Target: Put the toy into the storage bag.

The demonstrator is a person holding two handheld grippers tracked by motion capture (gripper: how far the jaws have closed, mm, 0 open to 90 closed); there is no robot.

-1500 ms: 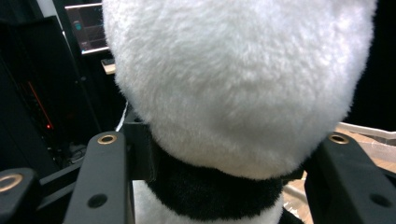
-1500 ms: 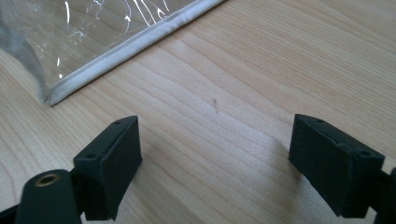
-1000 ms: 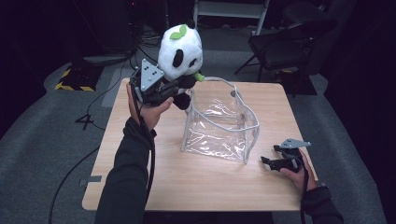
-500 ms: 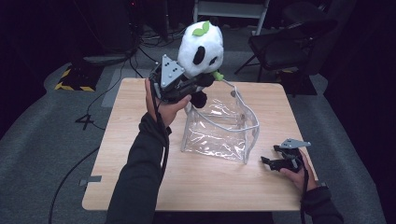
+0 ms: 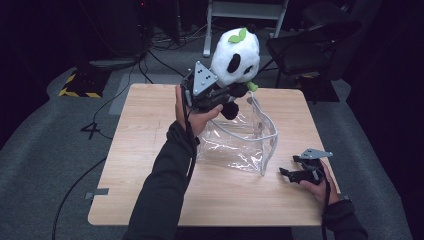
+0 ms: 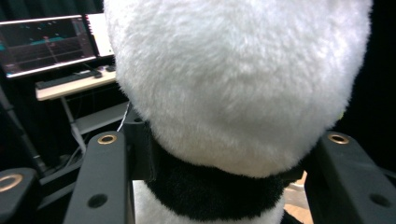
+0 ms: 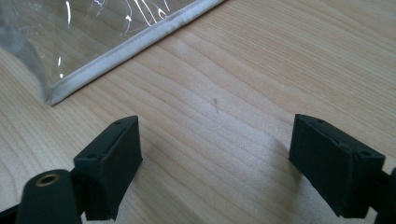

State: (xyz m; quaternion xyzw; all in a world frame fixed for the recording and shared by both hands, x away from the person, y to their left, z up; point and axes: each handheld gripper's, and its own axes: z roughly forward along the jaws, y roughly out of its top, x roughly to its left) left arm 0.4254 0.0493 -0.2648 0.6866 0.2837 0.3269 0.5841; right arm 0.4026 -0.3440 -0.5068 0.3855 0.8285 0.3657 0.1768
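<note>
A white and black panda plush (image 5: 235,62) with a green leaf on its head hangs in the air over the far left rim of a clear plastic bag (image 5: 240,142). My left gripper (image 5: 220,95) is shut on it. In the left gripper view the two jaws press on either side of the panda's (image 6: 233,88) black neck band, with my left gripper's (image 6: 215,186) own midpoint hidden by fur. The bag stands open in the middle of the wooden table (image 5: 145,165). My right gripper (image 5: 292,172) rests low at the table's right side, open, with bare wood between the jaws of this right gripper (image 7: 215,154). A bag corner (image 7: 116,42) lies just ahead of it.
A dark chair (image 5: 305,50) stands behind the table at the right, and a white frame (image 5: 245,10) behind the middle. A yellow-and-black striped object (image 5: 77,85) and cables lie on the grey floor at the left. A lit monitor (image 6: 46,42) sits on a desk beyond.
My left hand has carried the panda to the right, from the table's far left corner to above the bag's rim. The right hand and the bag have stayed put.
</note>
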